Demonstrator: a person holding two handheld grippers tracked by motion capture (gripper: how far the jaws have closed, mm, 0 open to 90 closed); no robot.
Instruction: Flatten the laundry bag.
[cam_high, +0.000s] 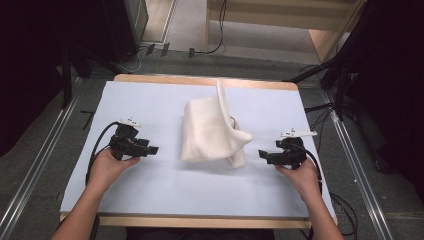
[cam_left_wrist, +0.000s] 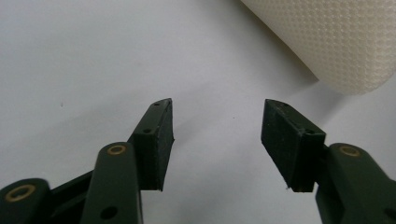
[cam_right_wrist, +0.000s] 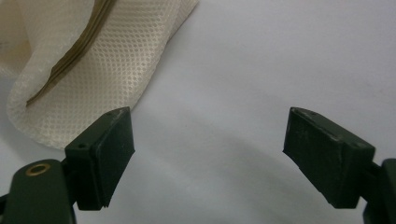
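Table (cam_high: 165, 195) sat mid-frame in the high view: wood-edged top covered by a pale blue-white sheet, bare wood showing along the far and near rims. Grey floor around it. Metal rails (cam_high: 37, 165) ran along the floor at lower left and lower right. Black cables (cam_high: 215, 47) lay on the floor at the top centre, more cables at right. Light wood furniture (cam_high: 325, 30) at upper right, dark equipment at upper left and far right.

Towel (cam_high: 212, 132), off-white with a dotted mesh weave, lay crumpled on the table just right of centre. Its long axis ran roughly top-to-bottom in the high view, tilted slightly. One narrow corner stuck up toward the top of the frame; a folded flap pointed out to the right at mid-height. Bulk of it lay in the lower half of the heap. In the right gripper view a brownish stripe ran diagonally across the towel (cam_right_wrist: 93, 60) at upper left. In the left gripper view a rounded towel (cam_left_wrist: 345, 42) edge filled the upper right corner.

Left gripper (cam_high: 150, 149) was at centre-left, hand-held, pointing right toward the towel, apart from it. Jaws were spread, nothing between them; just bare sheet under them.

Right gripper (cam_high: 263, 154) was at centre-right, pointing left at the towel, near its lower right edge, not touching. Jaws were wide apart, nothing held.
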